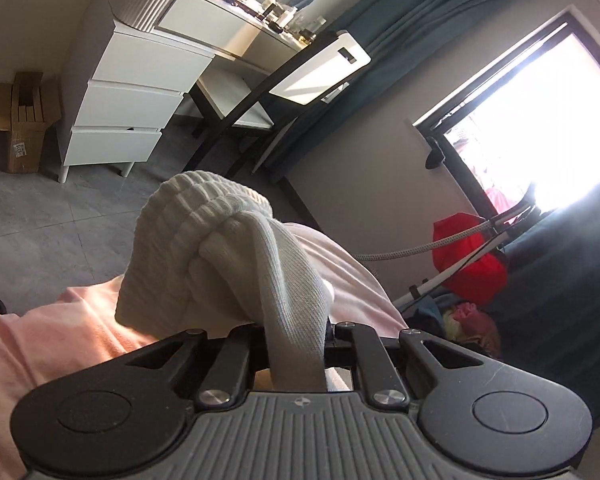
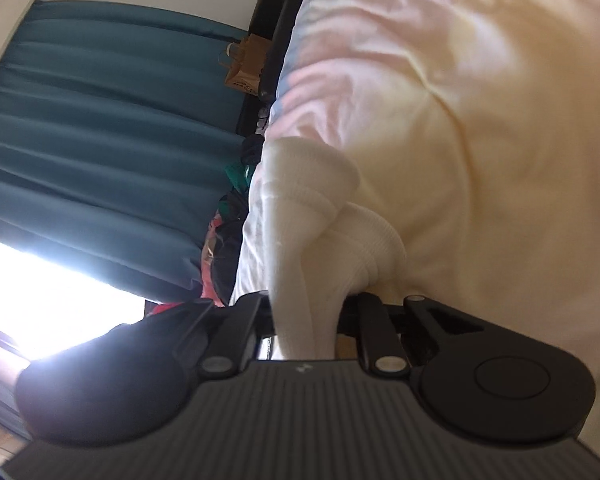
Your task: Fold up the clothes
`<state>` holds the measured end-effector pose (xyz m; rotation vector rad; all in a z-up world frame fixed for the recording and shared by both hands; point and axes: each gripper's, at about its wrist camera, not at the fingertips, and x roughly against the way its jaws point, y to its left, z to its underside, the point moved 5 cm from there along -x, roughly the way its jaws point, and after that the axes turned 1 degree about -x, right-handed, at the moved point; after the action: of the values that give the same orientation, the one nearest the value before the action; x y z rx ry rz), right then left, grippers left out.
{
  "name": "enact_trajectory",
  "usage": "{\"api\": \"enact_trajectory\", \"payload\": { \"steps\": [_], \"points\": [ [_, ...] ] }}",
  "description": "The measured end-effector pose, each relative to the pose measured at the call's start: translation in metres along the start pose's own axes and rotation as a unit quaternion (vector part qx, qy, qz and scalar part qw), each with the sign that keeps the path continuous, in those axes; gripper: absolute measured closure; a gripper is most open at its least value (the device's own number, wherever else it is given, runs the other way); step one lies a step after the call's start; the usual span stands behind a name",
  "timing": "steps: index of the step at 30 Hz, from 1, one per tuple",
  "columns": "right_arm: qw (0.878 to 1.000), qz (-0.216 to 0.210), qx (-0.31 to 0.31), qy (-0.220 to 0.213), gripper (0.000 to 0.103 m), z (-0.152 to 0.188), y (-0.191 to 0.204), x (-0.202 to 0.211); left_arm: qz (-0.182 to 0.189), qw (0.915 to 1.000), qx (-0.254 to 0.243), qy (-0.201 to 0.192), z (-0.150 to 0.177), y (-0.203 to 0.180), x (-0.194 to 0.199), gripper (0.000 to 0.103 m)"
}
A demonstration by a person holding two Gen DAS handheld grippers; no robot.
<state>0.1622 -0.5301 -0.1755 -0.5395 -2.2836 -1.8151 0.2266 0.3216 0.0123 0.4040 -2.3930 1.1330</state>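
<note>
2 grippers each clamp white knit fabric above a pale pink bedsheet (image 1: 60, 340). In the left wrist view, the left gripper (image 1: 296, 344) has its fingers closed on a ribbed white sock (image 1: 204, 248), whose narrow part runs down between the fingers while the bunched, rolled part bulges above and to the left of them. The sock hangs over the sheet near the bed's edge. Behind it stand a white chest of 3 drawers (image 1: 132, 96), a cardboard box (image 1: 24, 120) on the grey floor, a teal curtain (image 1: 412, 12) and a bright window (image 1: 540, 128). A red bag (image 1: 468, 256) sits near the window.

In the right wrist view, the right gripper (image 2: 304, 332) also grips the white sock (image 2: 312, 216), its fingers closed on a band of the fabric; the folded bulk rests against the bedsheet (image 2: 480, 100) just beyond the fingertips. The teal curtain (image 2: 100, 120) fills the left side, and a brown paper bag (image 2: 248, 64) sits beside it.
</note>
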Motion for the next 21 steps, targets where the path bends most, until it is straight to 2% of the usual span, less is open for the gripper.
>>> {"api": "enact_trajectory", "payload": {
  "steps": [4, 9, 11, 15, 19, 21],
  "points": [
    [1.000, -0.008, -0.023, 0.009, 0.090, -0.004, -0.003, 0.034, 0.027, 0.9994, -0.017, 0.012, -0.004, 0.016, 0.059, 0.091],
    [0.999, -0.007, -0.030, 0.005, 0.090, -0.006, -0.009, 0.083, 0.023, 0.9980, -0.049, 0.032, 0.017, 0.055, 0.116, 0.091],
    [1.000, 0.004, -0.029, 0.005, 0.090, -0.007, -0.015, 0.093, 0.007, 0.9967, -0.068, 0.044, 0.030, 0.076, 0.126, 0.091],
    [0.996, 0.025, -0.083, 0.021, 0.090, -0.004, -0.043, 0.106, -0.028, 0.9941, -0.065, 0.081, 0.056, 0.122, 0.125, 0.090],
    [0.995, 0.028, -0.089, 0.024, 0.090, -0.002, -0.052, 0.112, -0.006, 0.9917, -0.083, 0.098, 0.069, 0.143, 0.130, 0.085],
    [0.996, 0.031, -0.075, 0.025, 0.090, -0.003, -0.052, 0.111, 0.009, 0.9884, -0.093, 0.120, 0.074, 0.145, 0.133, 0.070]
  ]
}}
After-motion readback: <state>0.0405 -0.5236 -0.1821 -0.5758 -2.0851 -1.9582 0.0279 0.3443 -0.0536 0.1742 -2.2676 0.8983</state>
